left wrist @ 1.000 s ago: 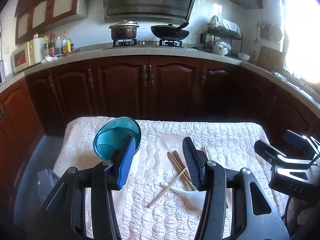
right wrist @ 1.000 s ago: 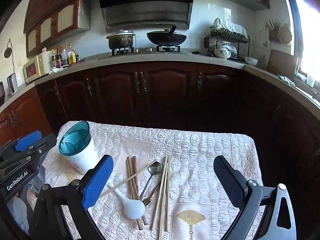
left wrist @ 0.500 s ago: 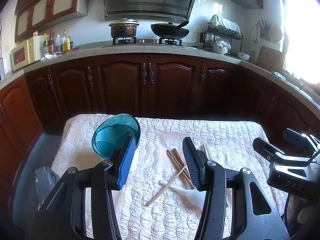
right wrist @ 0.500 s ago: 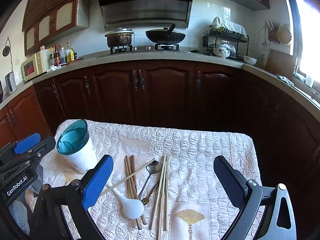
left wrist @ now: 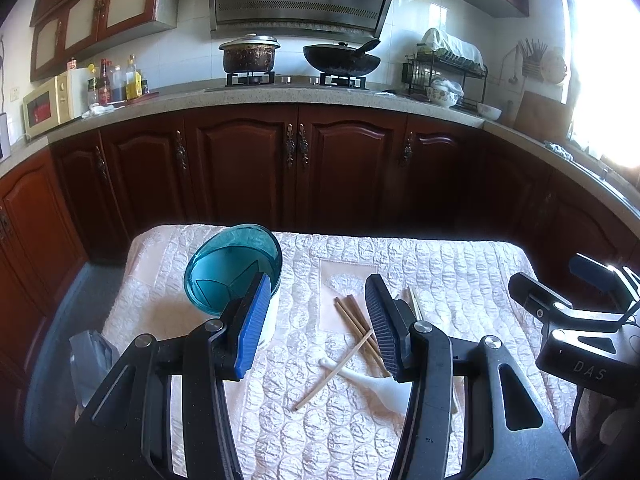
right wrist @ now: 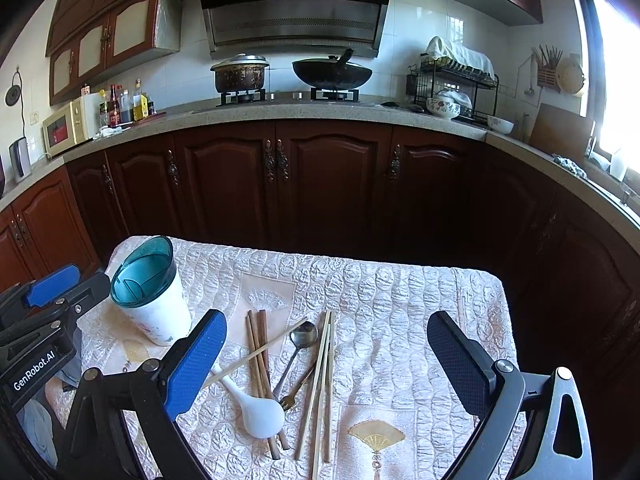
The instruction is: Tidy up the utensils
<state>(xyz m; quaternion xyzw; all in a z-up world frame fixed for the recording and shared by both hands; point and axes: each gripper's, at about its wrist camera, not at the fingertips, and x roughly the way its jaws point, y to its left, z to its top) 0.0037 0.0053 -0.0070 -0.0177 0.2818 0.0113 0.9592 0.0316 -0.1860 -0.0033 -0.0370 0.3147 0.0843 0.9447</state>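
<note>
Both grippers, left point(left wrist: 316, 320) and right point(right wrist: 326, 360), hang open and empty over the utensils point(right wrist: 296, 364), whose long axes run roughly along the fingers, probably nearer the right.

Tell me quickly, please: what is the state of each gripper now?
Left gripper: open, holding nothing, above the cloth beside the holder.
Right gripper: open wide, holding nothing, above the chopsticks and spoons.
</note>
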